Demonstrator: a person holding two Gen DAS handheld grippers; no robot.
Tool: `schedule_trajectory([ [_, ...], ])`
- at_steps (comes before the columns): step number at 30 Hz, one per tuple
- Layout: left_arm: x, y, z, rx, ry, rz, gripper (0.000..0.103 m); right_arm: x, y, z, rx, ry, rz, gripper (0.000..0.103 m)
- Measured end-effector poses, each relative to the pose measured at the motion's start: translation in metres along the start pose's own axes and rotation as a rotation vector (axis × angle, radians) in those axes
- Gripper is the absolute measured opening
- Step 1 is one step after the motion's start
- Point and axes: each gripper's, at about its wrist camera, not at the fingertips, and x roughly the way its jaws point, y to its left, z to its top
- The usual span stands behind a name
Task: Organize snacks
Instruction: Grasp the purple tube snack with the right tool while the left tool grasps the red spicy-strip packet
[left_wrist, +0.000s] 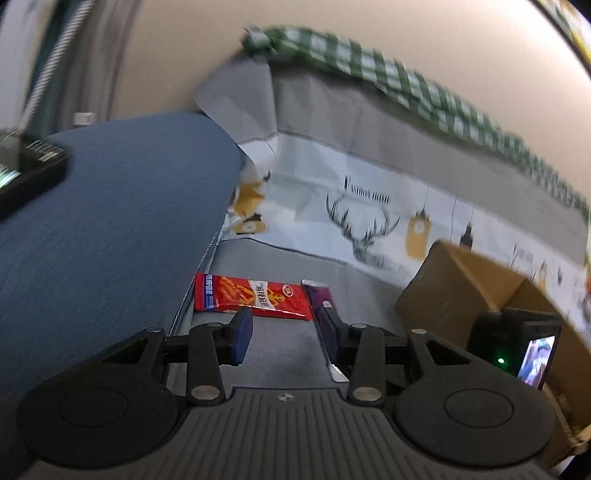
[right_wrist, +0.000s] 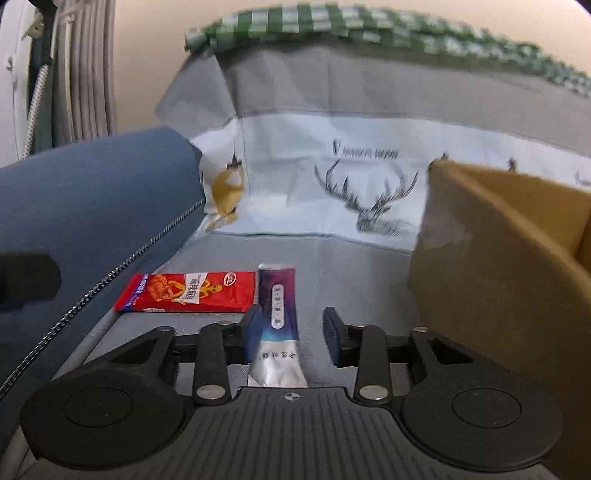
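While part-open, right gripper (right_wrist: 291, 332) (empty), purple sachet (right_wrist: 279, 325) between.

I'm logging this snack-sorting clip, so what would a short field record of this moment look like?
surface: grey sofa seat
snack 1: red snack packet, lying flat beside the blue cushion
snack 2: purple and silver snack packet, lying flat, touching the red one's end
container: cardboard box, open, to the right
right gripper: open, purple packet between its fingers
left gripper: open, nothing held
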Motion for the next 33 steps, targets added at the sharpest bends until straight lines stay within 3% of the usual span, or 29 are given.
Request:
schedule_trajectory([
  [3, 0.032, -0.005, 0.027, 0.018, 0.051, 0.032, 0.045, 0.022, 0.001, 0.0, 0.01, 0.051, 0.003, 0.043],
  [6, 0.075, -0.008, 0.057, -0.009, 0.113, 0.032, 0.065, 0.041, 0.001, -0.007, 0.012, 0.126, 0.011, 0.044],
  [8, 0.111, -0.01, 0.07, -0.004, 0.14, 0.061, 0.077, 0.042, 0.002, -0.006, 0.019, 0.116, 0.006, 0.039],
  [9, 0.125, -0.012, 0.073, 0.01, 0.143, 0.083, 0.084, 0.041, 0.003, -0.007, 0.017, 0.113, 0.005, 0.036],
  [15, 0.201, -0.019, 0.064, 0.214, 0.306, 0.094, 0.091, 0.033, -0.013, -0.012, 0.111, 0.068, -0.04, 0.028],
  [17, 0.212, -0.009, 0.059, 0.201, 0.357, 0.076, 0.091, 0.031, -0.015, -0.013, 0.117, 0.069, -0.041, 0.028],
  [20, 0.219, 0.003, 0.051, 0.166, 0.493, 0.032, 0.092, 0.029, -0.015, -0.014, 0.115, 0.071, -0.036, 0.028],
  [24, 0.201, 0.0, 0.043, 0.222, 0.586, -0.06, 0.095, 0.026, -0.017, -0.015, 0.115, 0.072, -0.029, 0.028],
  [27, 0.188, -0.009, 0.036, 0.285, 0.598, -0.091, 0.097, 0.023, -0.018, -0.017, 0.115, 0.073, -0.032, 0.028],
  [29, 0.184, -0.019, 0.024, 0.36, 0.601, -0.051, 0.097, 0.019, -0.019, -0.018, 0.112, 0.073, -0.038, 0.028],
  [30, 0.182, -0.023, 0.016, 0.406, 0.595, -0.003, 0.093, 0.017, -0.019, -0.019, 0.11, 0.073, -0.038, 0.028],
  [32, 0.172, -0.027, 0.006, 0.411, 0.55, 0.019, 0.085, 0.013, -0.019, -0.022, 0.103, 0.077, -0.041, 0.028],
  [33, 0.165, -0.026, 0.005, 0.387, 0.533, 0.013, 0.072, 0.011, -0.019, -0.023, 0.095, 0.08, -0.04, 0.028],
])
